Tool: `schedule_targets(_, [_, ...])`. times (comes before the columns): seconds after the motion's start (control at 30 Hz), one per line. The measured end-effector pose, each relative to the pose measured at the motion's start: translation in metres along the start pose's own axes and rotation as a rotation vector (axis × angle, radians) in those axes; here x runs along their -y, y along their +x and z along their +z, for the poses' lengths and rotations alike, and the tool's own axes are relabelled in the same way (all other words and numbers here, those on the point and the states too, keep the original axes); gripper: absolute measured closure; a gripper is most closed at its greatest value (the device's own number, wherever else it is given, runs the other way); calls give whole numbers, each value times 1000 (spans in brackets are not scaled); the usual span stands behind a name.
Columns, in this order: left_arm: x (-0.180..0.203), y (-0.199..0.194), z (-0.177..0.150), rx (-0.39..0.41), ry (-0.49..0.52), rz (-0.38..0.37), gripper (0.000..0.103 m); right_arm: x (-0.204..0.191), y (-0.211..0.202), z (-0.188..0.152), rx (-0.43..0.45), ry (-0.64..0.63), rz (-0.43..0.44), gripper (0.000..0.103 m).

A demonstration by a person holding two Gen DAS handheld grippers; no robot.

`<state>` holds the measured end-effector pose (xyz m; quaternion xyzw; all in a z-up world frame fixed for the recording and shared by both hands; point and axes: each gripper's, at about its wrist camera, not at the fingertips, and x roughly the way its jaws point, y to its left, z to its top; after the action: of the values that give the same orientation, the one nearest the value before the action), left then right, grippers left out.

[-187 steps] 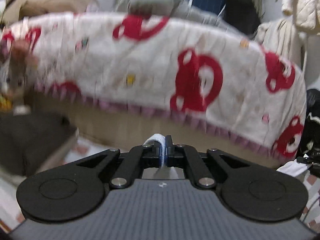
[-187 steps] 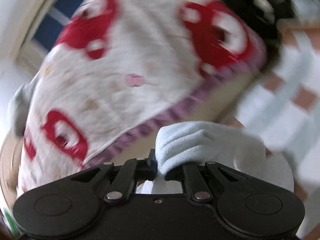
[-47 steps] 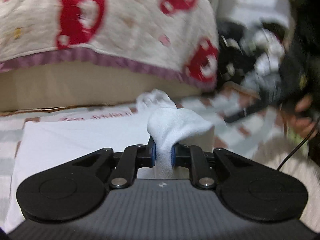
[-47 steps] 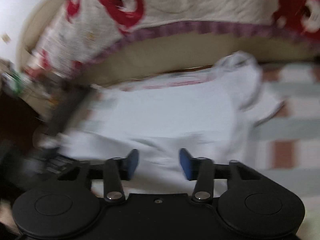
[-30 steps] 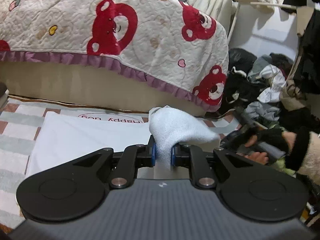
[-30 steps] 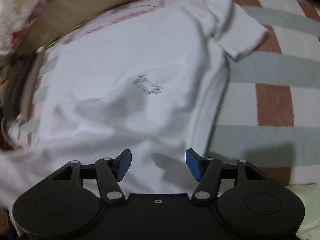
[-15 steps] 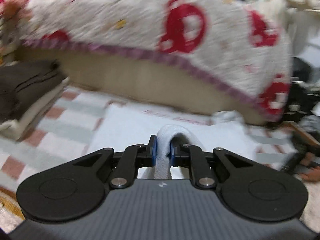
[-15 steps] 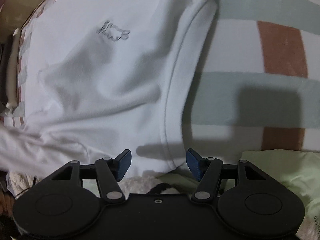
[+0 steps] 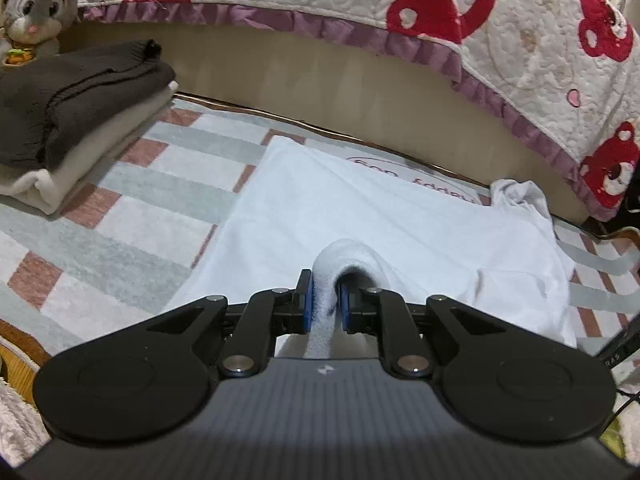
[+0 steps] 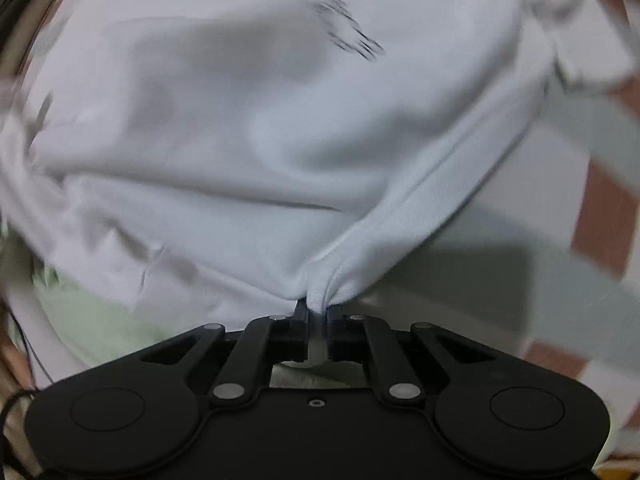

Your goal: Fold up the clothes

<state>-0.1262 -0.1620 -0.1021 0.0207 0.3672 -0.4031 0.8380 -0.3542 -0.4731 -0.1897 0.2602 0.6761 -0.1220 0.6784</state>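
Pinching the white shirt (image 9: pixel 384 216) by its near hem, left gripper (image 9: pixel 325 304) and right gripper (image 10: pixel 318 312) both clamp fabric, likely to fold it toward the bed (image 9: pixel 360 80) beyond.

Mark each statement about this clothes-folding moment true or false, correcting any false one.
1. The left gripper is clamped on white cloth. True.
2. The right gripper hangs open above the white shirt. False: it pinches the shirt's edge.
3. A dark brown folded garment tops the stack at the left. True.
4. The shirt lies on top of the bear-print quilt. False: it lies on the checked rug in front of the bed.
5. A plush rabbit sits behind the stack. True.
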Motion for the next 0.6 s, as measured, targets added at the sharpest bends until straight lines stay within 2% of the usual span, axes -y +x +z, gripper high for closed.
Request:
schedule_targets(0.07, [1, -3, 0, -13, 17, -35, 90, -12, -18, -2, 19, -92, -60, 95])
schedule_targets(0.17, [5, -5, -5, -33, 39, -75, 88, -2, -58, -3, 42, -87, -141, 94])
schedule_targets(0.3, [13, -4, -11, -64, 76, -143, 88, 5, -100, -3, 52, -43, -184, 95])
schedule_targets(0.4, [16, -6, -14, -97, 83, -226, 86, 13, -130, -2, 71, -51, -205, 95])
schedule_targets(0.47, [17, -11, -18, -136, 76, -257, 87, 16, -143, 1, 79, -53, -218, 95])
schedule_targets(0.53, [19, -21, -24, -178, 68, -289, 94, 24, -147, -8, 73, -59, -230, 95])
schedule_targets(0.6, [20, -39, -30, -215, 58, -332, 95, 33, -142, -18, 60, -65, -234, 95])
